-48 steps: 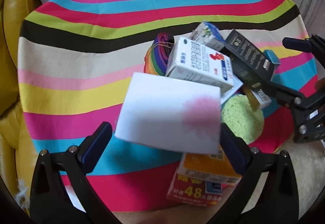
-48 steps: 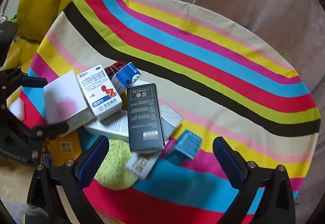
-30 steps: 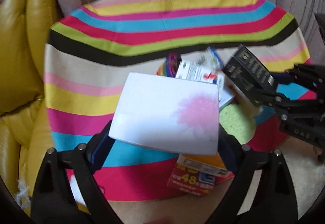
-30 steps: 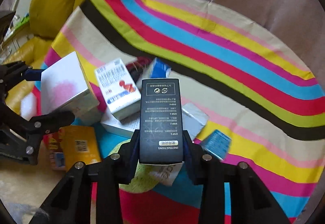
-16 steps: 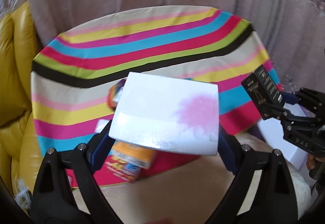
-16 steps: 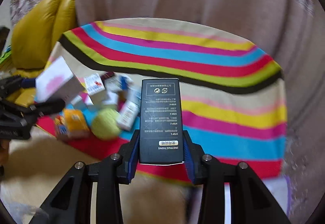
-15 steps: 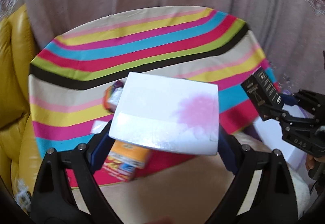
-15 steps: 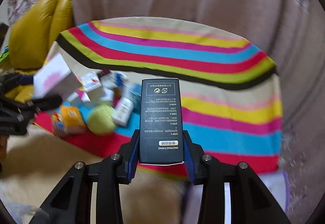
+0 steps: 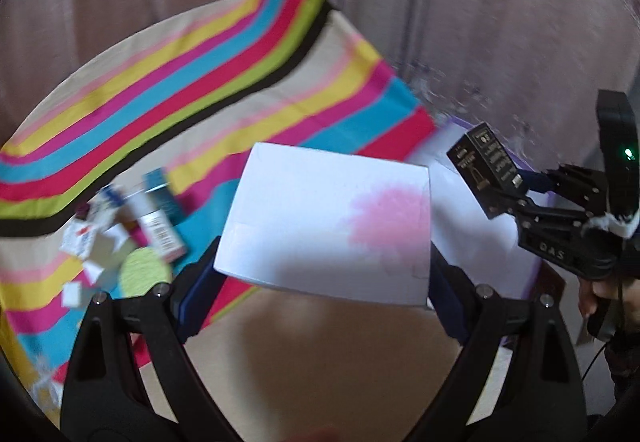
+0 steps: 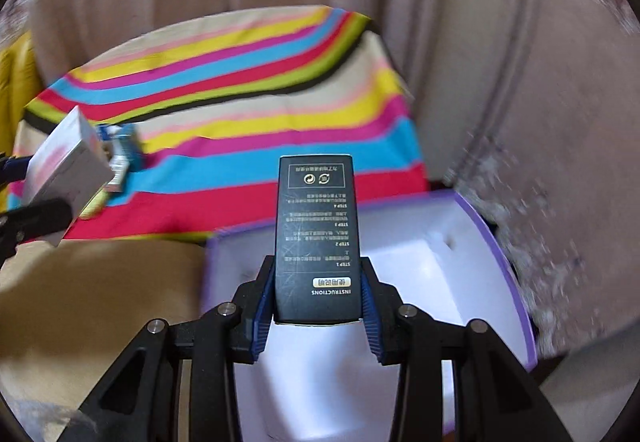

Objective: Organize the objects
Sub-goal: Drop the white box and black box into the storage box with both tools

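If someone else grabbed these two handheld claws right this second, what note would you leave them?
Left gripper: shut on the white box with the pink flower, held in the air beside the container.
Right gripper: shut on the black instructions box, held over the open purple-edged container.
Done: both boxes lifted off the striped cloth.
Left: neither box is in the container yet. More small boxes and a green sponge wait in a pile on the cloth.

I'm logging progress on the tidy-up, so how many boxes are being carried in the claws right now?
2. The white box with the pink flower is clamped in the left claw; the black instructions box is clamped in the right claw, above the purple-rimmed bin.
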Action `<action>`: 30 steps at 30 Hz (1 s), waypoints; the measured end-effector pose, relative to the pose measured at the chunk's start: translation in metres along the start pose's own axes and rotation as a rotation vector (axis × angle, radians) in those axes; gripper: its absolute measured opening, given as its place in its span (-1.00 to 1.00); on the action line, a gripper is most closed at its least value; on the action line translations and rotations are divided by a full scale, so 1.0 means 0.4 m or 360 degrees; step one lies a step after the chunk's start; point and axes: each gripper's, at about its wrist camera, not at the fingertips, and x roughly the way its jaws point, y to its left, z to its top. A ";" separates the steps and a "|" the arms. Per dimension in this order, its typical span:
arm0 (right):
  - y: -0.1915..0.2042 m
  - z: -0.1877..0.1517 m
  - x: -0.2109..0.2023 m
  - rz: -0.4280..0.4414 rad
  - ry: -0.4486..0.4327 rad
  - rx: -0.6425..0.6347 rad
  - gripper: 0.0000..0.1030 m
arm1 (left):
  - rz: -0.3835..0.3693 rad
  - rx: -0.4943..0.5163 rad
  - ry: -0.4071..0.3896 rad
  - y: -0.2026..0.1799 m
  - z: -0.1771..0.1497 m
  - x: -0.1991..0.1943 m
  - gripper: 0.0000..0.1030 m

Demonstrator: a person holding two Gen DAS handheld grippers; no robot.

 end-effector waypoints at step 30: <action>0.330 0.081 -0.090 0.0601 -0.0011 -0.0116 0.50 | 0.0194 -0.0730 -0.0086 0.438 -0.277 -0.252 1.00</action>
